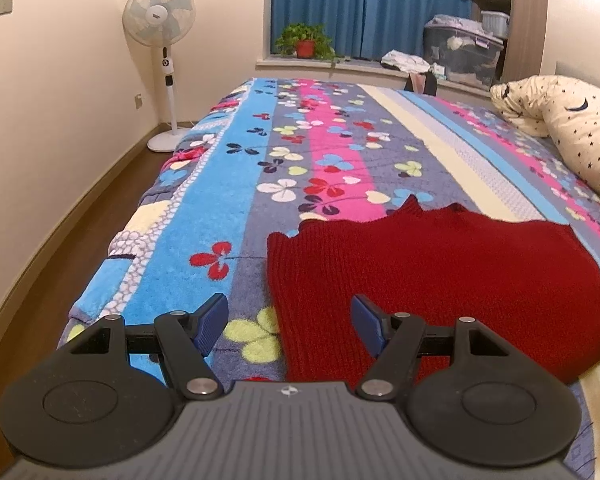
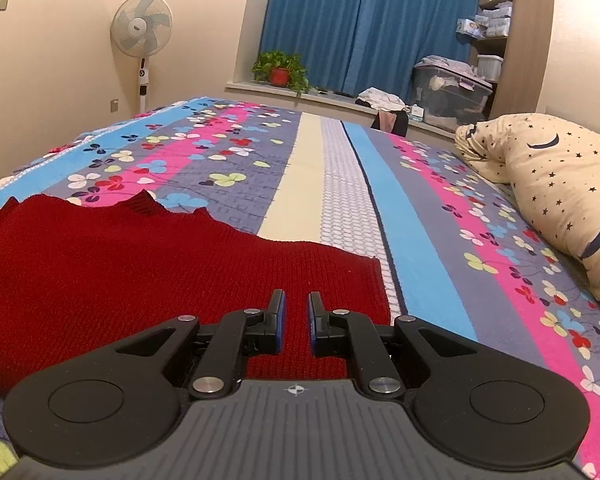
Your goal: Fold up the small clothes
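Observation:
A dark red knitted sweater (image 1: pixel 440 272) lies flat on the flowered bed blanket (image 1: pixel 300 140), its neck end towards the window. My left gripper (image 1: pixel 288 308) hovers open over the sweater's near left edge, one blue pad over the blanket and the other over the knit, with nothing between them. In the right wrist view the sweater (image 2: pixel 140 260) fills the lower left. My right gripper (image 2: pixel 296 300) sits low over its near right part with the jaws almost together, only a thin slit between the pads and no cloth pinched in it.
A star-print pillow (image 2: pixel 560 184) lies along the bed's right side. The bed's left edge drops to a wooden floor (image 1: pixel 100 208). A standing fan (image 1: pixel 160 12), a potted plant (image 1: pixel 304 40) and a storage box (image 1: pixel 460 52) stand beyond the bed.

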